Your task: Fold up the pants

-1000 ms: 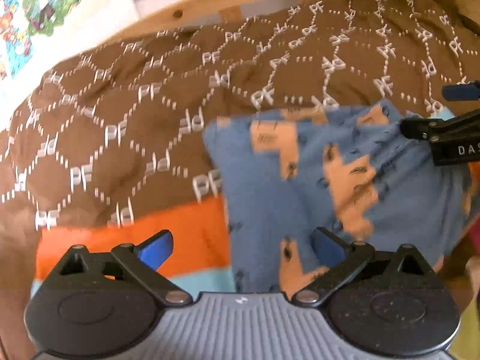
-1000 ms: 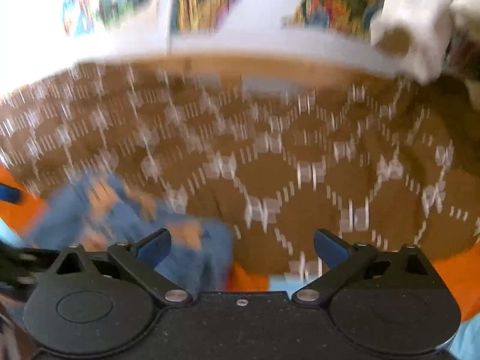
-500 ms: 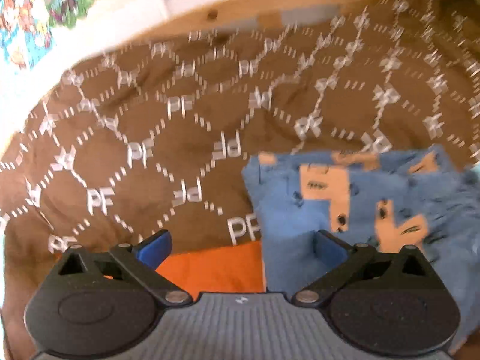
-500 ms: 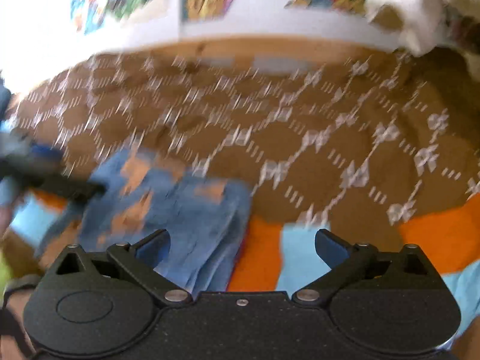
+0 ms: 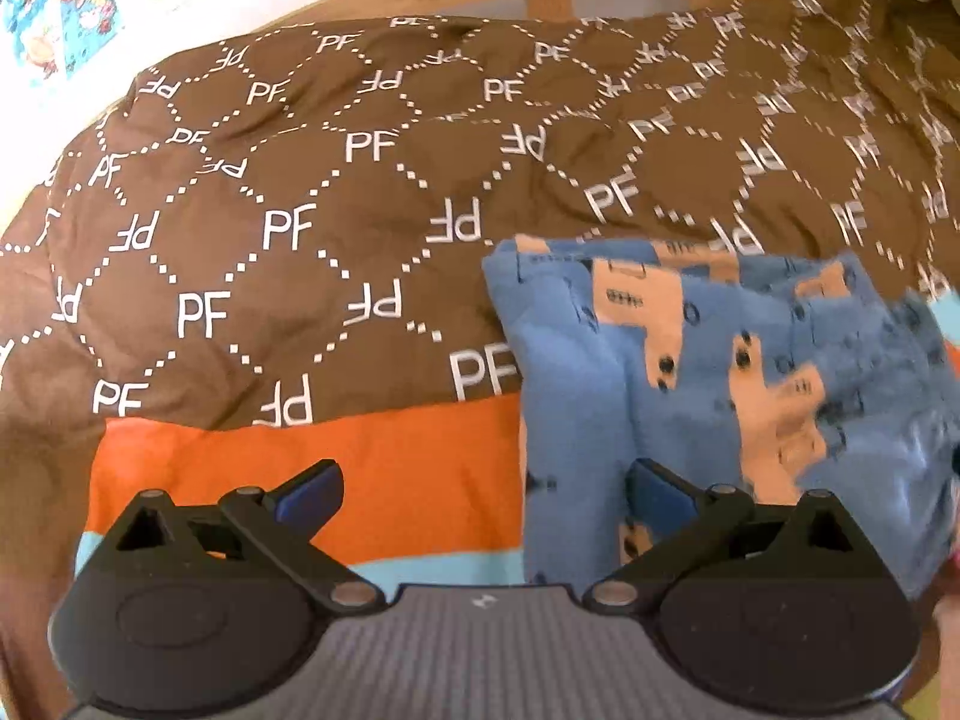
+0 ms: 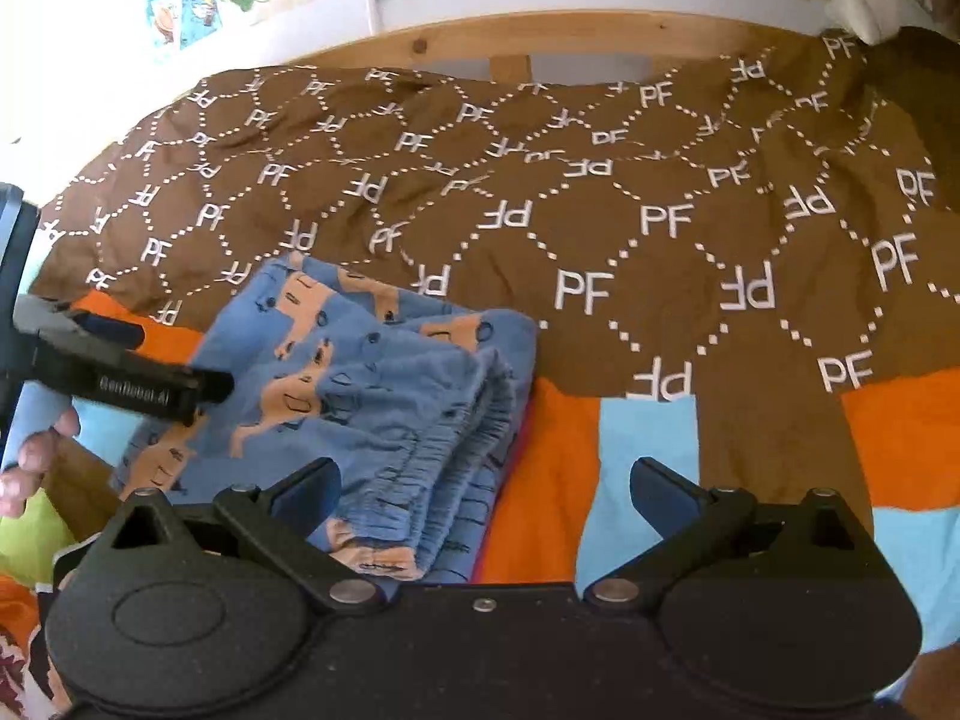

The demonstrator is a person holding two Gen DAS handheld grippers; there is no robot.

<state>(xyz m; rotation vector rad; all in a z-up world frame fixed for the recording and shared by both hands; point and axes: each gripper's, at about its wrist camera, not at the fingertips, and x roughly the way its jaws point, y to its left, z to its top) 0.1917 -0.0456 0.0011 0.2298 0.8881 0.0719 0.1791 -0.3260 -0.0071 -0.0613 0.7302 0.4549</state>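
Both claws have backed off the blue cotton pants with orange animal print (image 6: 372, 384), and the blur is gone. Now the pants sit as a compact folded bundle on the bed's brown "PF" patterned blanket (image 6: 600, 228), at its near orange-striped edge. Left claw (image 5: 480, 486) spread wide, empty. Right claw (image 6: 483, 483) spread too, holding nothing. Folding looks essentially finished; maybe only tidying remains.
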